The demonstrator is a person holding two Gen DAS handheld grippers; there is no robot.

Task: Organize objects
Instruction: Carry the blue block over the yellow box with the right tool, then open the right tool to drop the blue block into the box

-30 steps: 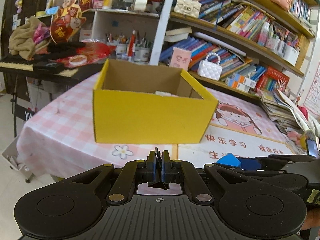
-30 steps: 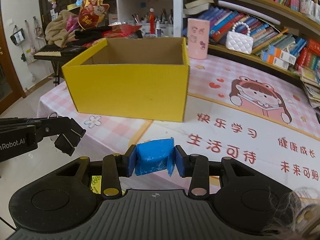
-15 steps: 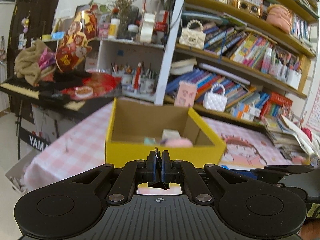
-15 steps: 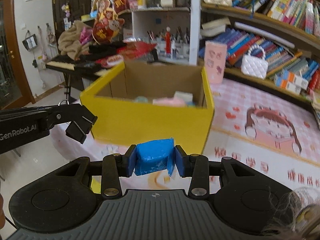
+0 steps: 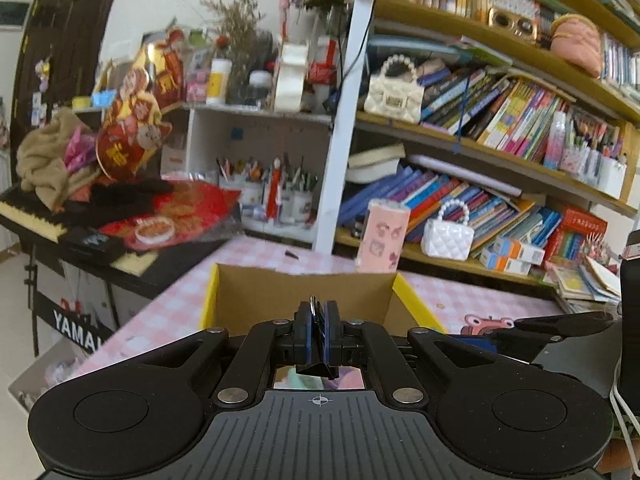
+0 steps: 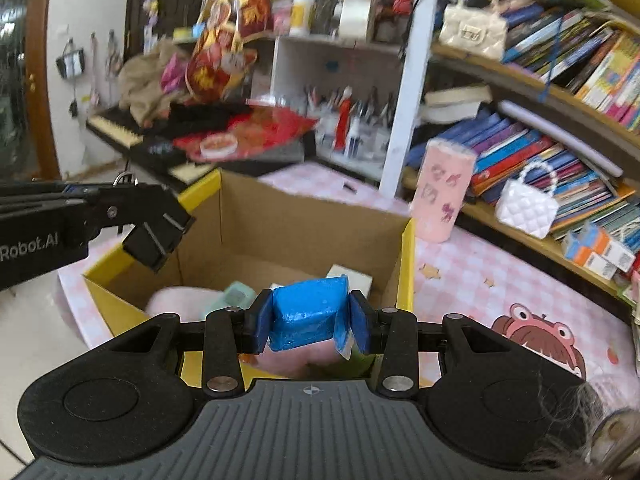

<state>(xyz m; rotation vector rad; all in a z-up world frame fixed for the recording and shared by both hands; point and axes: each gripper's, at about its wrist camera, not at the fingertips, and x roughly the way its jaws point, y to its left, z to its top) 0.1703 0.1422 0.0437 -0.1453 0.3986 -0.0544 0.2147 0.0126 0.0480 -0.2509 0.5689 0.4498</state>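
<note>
While two claws grip, one box (image 6: 304,220).

Both wrist views close above the shared yellow box (image 5: 416,304), facing shelves (image 6: 560,92)

A pink checked table (image 6: 472,280) carries a yellow box (image 6: 407,264) and pink cup (image 6: 442,192).

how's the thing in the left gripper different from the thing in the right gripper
The left gripper is shut on a black binder clip, thin and hard; the right gripper is shut on a blue packet, wide, soft and crinkled. The clip leaves the fingers almost touching; the packet holds them well apart. Both are over the yellow box.
</note>
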